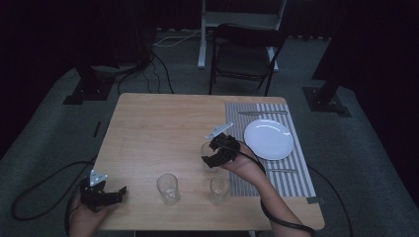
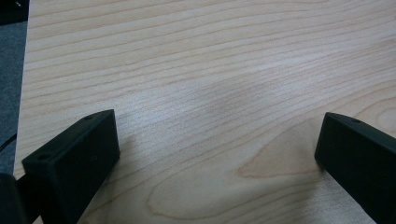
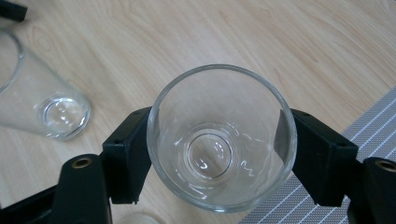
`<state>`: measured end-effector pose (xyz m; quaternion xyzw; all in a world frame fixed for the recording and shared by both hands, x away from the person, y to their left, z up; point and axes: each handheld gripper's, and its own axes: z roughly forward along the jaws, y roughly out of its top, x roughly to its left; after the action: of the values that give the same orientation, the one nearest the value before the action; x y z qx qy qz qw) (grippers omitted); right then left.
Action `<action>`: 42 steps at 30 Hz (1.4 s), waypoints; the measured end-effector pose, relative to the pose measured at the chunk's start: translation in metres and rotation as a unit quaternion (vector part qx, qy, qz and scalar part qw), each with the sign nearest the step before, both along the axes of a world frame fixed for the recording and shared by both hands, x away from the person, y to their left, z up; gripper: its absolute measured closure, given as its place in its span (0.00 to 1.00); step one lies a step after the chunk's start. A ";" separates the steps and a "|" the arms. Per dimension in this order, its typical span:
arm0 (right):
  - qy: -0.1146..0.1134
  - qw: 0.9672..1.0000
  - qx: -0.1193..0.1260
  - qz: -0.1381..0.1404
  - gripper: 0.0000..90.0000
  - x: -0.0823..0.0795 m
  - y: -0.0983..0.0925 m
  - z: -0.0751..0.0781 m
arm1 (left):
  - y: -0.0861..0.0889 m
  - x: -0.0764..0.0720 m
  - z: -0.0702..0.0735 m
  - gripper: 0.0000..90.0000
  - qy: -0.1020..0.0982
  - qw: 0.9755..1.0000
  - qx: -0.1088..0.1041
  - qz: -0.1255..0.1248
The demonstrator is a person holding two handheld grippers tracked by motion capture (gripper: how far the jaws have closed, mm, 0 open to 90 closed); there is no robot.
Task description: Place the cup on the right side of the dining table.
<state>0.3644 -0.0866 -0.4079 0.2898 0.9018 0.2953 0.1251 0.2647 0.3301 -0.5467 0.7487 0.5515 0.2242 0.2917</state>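
The right gripper [image 3: 219,154] has its jaws closed against the sides of a clear tumbler [image 3: 222,140], one of three glasses; the other two [image 1: 168,188] [image 1: 219,190] stand near the table's [image 1: 158,128] front edge. The left gripper [image 2: 217,154] rests wide apart over bare wood. One white plate [image 1: 269,138] lies on one striped placemat [image 1: 296,173]. No writing is legible.

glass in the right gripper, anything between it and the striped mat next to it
Nothing visible. The right gripper is shut on the glass, and the striped mat begins just beside it, with bare table between. On the mat, the white plate lies further in.
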 end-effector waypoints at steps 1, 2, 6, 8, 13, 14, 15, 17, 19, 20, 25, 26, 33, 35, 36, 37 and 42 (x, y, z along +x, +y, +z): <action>0.002 1.000 -0.002 -0.001 0.31 0.002 -0.001 0.001 | 0.000 0.000 0.000 0.00 0.000 1.000 0.000 0.000; 0.001 1.000 0.000 -0.004 0.31 0.004 -0.002 0.001 | 0.000 0.000 0.000 0.00 0.000 1.000 0.000 0.000; -0.005 1.000 -0.008 -0.019 0.31 0.015 -0.007 0.003 | 0.000 0.000 0.000 0.00 0.001 1.000 0.001 -0.001; -0.004 1.000 -0.001 -0.028 0.31 0.021 -0.011 0.005 | 0.000 0.000 0.000 0.00 0.001 1.000 0.000 0.000; -0.007 0.999 0.010 -0.053 0.31 0.036 -0.024 0.008 | 0.000 0.000 0.000 0.00 0.001 1.000 0.000 0.000; -0.006 0.998 0.012 -0.058 0.31 0.039 -0.026 0.009 | 0.000 0.000 0.000 0.00 0.001 1.000 0.000 0.000; -0.006 0.998 0.014 -0.065 0.31 0.043 -0.029 0.010 | 0.000 0.000 0.000 0.00 0.001 1.000 0.000 0.000; -0.005 0.997 0.014 -0.078 0.31 0.049 -0.033 0.012 | 0.000 0.000 0.000 0.00 0.001 1.000 0.000 0.000; -0.009 0.996 0.011 -0.085 0.31 0.055 -0.037 0.013 | 0.000 0.000 0.000 0.00 0.001 1.000 0.000 0.000; -0.009 0.996 0.009 -0.089 0.31 0.058 -0.038 0.014 | 0.000 0.000 0.000 0.00 0.001 1.000 0.000 0.000; -0.006 0.994 0.000 -0.106 0.31 0.073 -0.043 0.014 | 0.000 0.000 0.000 0.00 0.001 1.000 0.000 0.000; -0.006 0.994 0.002 -0.111 0.31 0.076 -0.044 0.014 | 0.000 0.000 0.000 0.00 0.001 1.000 0.000 0.000; -0.004 0.991 -0.017 -0.135 0.31 0.097 -0.051 0.013 | 0.000 0.000 0.000 0.00 0.001 1.000 0.000 0.000; -0.003 0.989 -0.020 -0.147 0.31 0.104 -0.054 0.011 | 0.000 0.000 0.000 0.00 0.001 1.000 0.000 0.000; -0.001 0.988 -0.022 -0.153 0.31 0.108 -0.056 0.011 | 0.000 0.000 0.000 0.00 0.001 1.000 0.000 0.000; 0.001 0.987 -0.022 -0.160 0.31 0.111 -0.058 0.010 | 0.000 0.000 0.000 0.00 0.001 1.000 0.000 0.000; 0.000 0.982 -0.019 -0.187 0.31 0.125 -0.066 0.007 | 0.000 0.000 0.000 0.00 0.001 1.000 0.000 0.000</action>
<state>0.4897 -0.1523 -0.4007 0.4510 0.8370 0.2493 0.1839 0.2647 0.3301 -0.5467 0.7490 0.5514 0.2237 0.2913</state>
